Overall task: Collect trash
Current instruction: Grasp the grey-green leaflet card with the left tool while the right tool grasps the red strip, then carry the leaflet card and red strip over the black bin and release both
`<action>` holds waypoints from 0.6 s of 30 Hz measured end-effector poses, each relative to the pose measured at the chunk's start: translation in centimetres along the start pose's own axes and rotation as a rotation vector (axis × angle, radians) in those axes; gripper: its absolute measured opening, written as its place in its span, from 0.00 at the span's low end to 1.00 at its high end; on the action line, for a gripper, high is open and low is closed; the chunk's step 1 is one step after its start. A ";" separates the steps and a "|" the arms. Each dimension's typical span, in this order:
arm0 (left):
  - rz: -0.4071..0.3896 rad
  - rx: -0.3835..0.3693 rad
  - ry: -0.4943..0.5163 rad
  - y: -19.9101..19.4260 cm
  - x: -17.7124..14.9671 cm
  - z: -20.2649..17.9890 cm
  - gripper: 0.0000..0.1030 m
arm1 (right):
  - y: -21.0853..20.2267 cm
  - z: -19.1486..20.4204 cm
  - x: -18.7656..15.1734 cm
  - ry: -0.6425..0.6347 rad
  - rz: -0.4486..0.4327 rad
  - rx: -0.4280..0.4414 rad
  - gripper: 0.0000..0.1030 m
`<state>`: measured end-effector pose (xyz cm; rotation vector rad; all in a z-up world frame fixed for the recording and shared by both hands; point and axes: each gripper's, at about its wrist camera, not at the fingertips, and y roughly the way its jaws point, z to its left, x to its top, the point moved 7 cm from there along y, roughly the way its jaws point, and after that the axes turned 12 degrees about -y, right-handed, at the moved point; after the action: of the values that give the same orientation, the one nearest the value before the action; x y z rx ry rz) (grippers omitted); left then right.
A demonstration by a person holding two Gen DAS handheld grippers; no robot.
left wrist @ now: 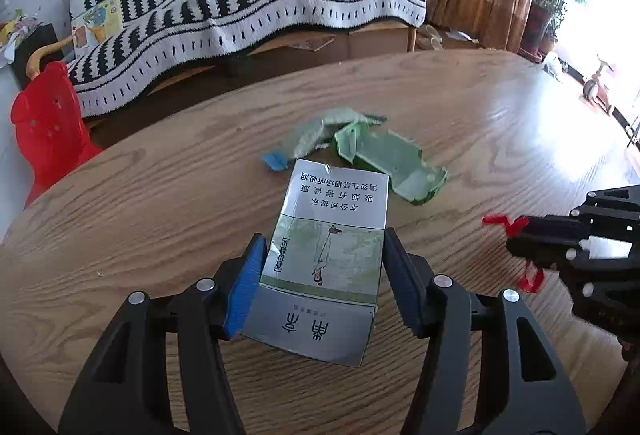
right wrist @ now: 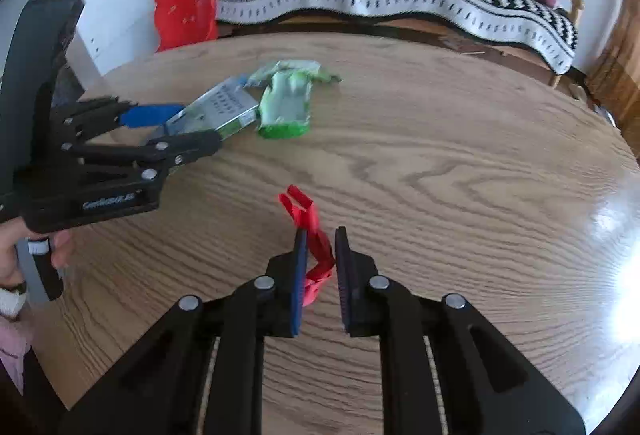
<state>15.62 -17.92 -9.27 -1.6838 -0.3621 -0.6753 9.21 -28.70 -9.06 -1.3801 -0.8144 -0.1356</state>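
1. The left gripper (left wrist: 322, 263) has its fingers clamped on the long sides of a flattened cigarette pack (left wrist: 328, 235); the pack lies broad face up between the pads, probably because its thin card is easiest to hold by the edges

2. The right gripper (right wrist: 320, 263) has its fingers nearly together, with a small gap, around a twisted red strip (right wrist: 310, 231); the strip looks held, though whether both pads press on it cannot be told

3. Just beyond the pack, a torn green wrapper (left wrist: 394, 159) and a paler green scrap (left wrist: 316, 131) lie on the wooden table (left wrist: 160, 195), with a small blue piece (left wrist: 274, 160) at their left

4. With both grippers occupied, these far pieces are judged to be left for later collection

5. No bin shows in either view
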 end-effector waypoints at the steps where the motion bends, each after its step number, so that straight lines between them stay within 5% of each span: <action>1: -0.004 0.003 0.003 -0.1 0.0 -0.1 0.56 | -0.2 -0.2 0.1 0.009 -0.009 -0.004 0.13; 18: -0.042 0.035 0.041 -4.3 -0.4 -1.8 0.56 | -4.3 1.5 0.8 0.054 -0.085 0.053 0.13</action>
<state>12.40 -18.64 -5.93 -1.6309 -0.3785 -0.7300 6.87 -28.01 -5.17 -1.2869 -0.8258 -0.2149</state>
